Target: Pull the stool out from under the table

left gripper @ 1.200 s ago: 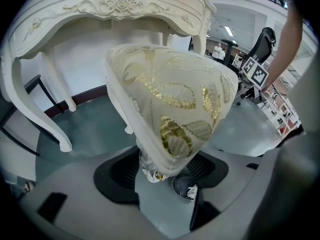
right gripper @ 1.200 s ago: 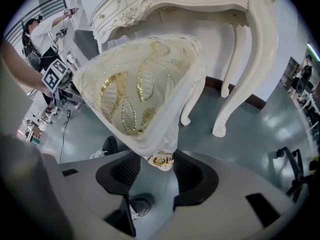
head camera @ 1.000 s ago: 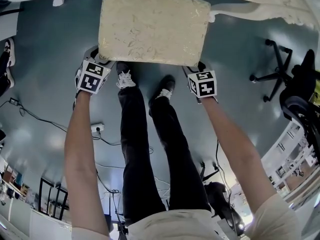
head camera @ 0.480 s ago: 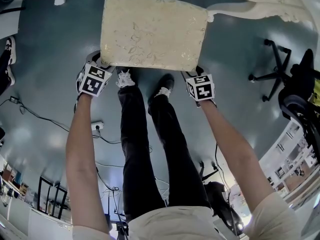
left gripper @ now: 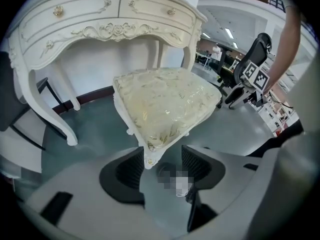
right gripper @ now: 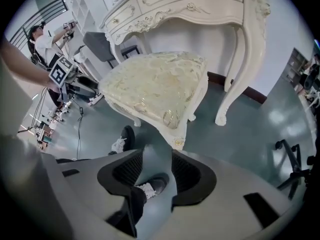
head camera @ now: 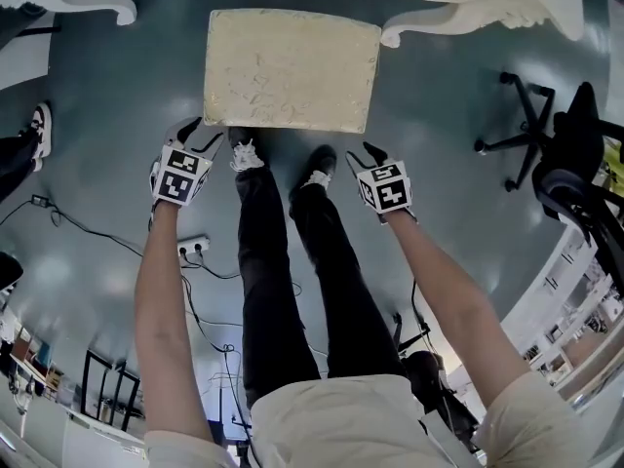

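Hovering: left tool point(head camera: 202, 132) and right tool point(head camera: 361, 154) just short of stool point(head camera: 291, 66) | both jaws apart, just been closing, nothing between | stool upright on floor point(head camera: 117, 86)

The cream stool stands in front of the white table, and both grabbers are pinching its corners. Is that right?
Not pinching. The head view shows the left gripper and right gripper clear of the stool, jaws open, having just been closing a little, nothing between them. It does stand before the table.
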`<state>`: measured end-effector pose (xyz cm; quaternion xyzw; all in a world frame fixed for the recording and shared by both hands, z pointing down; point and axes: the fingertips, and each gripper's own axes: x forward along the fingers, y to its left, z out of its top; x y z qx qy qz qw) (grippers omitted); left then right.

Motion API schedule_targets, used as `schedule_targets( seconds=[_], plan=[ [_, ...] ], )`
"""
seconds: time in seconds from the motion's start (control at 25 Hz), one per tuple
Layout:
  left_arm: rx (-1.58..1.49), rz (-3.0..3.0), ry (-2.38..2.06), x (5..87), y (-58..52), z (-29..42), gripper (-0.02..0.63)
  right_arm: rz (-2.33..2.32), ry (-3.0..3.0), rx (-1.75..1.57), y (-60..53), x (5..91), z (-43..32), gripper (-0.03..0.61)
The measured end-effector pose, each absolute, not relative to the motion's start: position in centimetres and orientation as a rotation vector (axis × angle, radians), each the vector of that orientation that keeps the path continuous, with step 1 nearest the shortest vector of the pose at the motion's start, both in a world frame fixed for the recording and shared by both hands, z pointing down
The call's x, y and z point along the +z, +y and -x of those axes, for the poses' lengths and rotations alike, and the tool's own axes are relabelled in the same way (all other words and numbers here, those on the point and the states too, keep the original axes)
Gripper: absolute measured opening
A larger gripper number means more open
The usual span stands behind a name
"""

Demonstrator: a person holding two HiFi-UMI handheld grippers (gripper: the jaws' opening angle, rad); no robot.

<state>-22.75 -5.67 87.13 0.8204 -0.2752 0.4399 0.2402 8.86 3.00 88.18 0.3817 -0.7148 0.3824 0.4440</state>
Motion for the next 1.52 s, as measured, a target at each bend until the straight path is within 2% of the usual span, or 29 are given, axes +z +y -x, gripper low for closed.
schedule_targets(
  seconds=[0.28,0.68,0.96,1.12,1.2,1.52],
  plan=[
    [1.135,-2.228,-0.778,80.0,-4.4,21.6,0.247,-0.940,-1.766,0.984,5.0,81.5,-8.1,0.209],
    [0.729,-1.983,-1.193,64.3,-3.3,20.3,0.245,-1.038,-1.820,0.964,3.4,67.5,-8.0,0.209],
    [0.710,-2.085,-1.212,55.3,-2.3,15.8,0.244,-1.182,-1.986,0.897,-0.1,58.2,-5.3,0.209],
    [0.698,-2.113,-1.258,51.6,-2.6,15.0,0.244,-1.311,-2.060,0.893,-1.6,54.3,-5.2,0.206],
    [0.684,-2.103,-1.285,50.2,-2.9,14.7,0.242,-1.364,-2.069,0.896,-2.0,52.9,-5.7,0.170],
    [0.606,-2.022,-1.377,45.9,-2.0,13.3,0.242,-1.334,-2.167,0.917,-1.7,48.0,-4.6,0.169]
  ],
)
